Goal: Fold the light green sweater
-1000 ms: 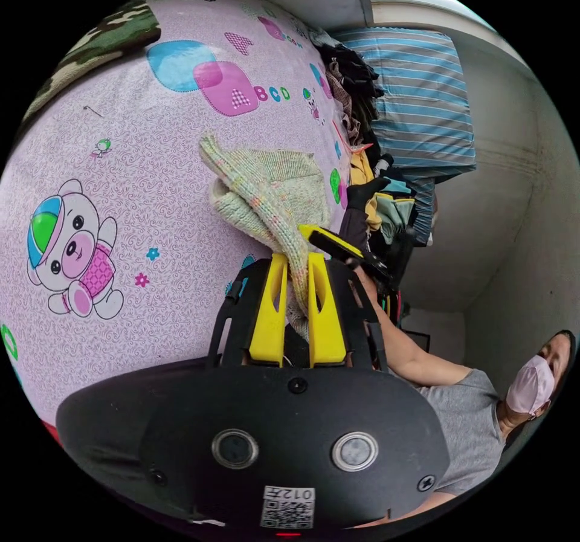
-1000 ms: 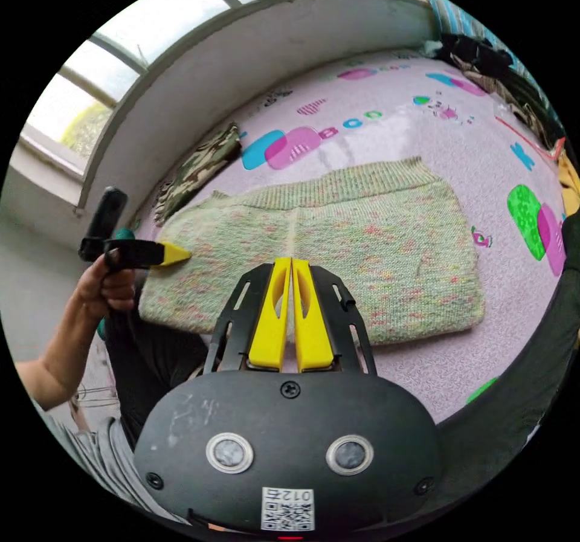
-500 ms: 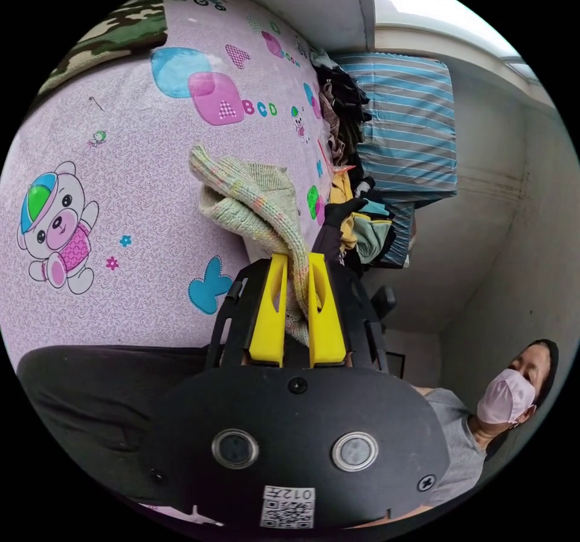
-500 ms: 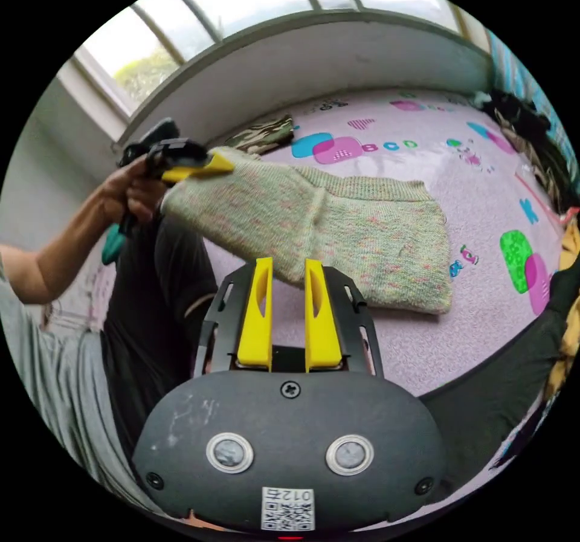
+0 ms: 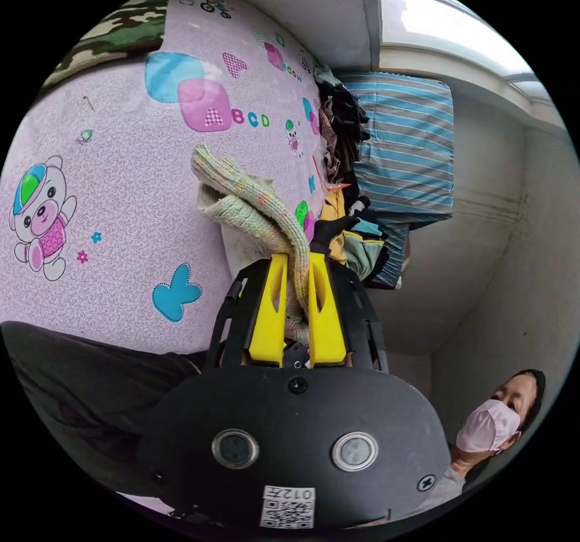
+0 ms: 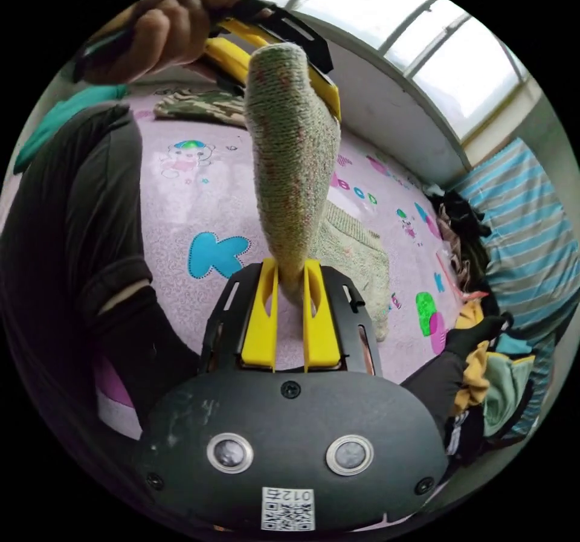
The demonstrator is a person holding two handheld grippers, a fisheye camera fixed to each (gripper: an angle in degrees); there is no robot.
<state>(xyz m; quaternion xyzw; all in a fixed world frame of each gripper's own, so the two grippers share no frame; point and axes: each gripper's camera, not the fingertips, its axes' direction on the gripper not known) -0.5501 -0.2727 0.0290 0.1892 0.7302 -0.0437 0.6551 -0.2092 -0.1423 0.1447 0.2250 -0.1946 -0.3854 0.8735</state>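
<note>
A: Between the left claw's (image 5: 296,264) closed jaws: a sweater (image 5: 254,203) edge, lifted off the bed (image 5: 121,191).
B: Right claw (image 6: 290,276) also pinches it. Risk: knit slipping from either, collapsing the fold.

Left tool (image 5: 296,264): two yellow jaws on a black housing, pressed from both sides on a bunched fold of the light green sweater (image 5: 254,203). The knit rises from the jaws toward 11 o'clock, doubled over itself, its far part resting on the bed.

Bed sheet (image 5: 133,173): pink, printed with a cartoon bear (image 5: 39,216) at 9 o'clock, coloured squares and letters toward 11 o'clock.

Camouflage cloth (image 5: 115,28): at the sheet's edge, 10 o'clock.

Pile of clothes (image 5: 353,222): mixed dark, yellow and green garments, right of the sweater.

Striped pillow (image 5: 408,143): blue and white, at 2 o'clock, beside the pile.

Person (image 5: 489,427): at 4 o'clock, wearing a mask.
</note>
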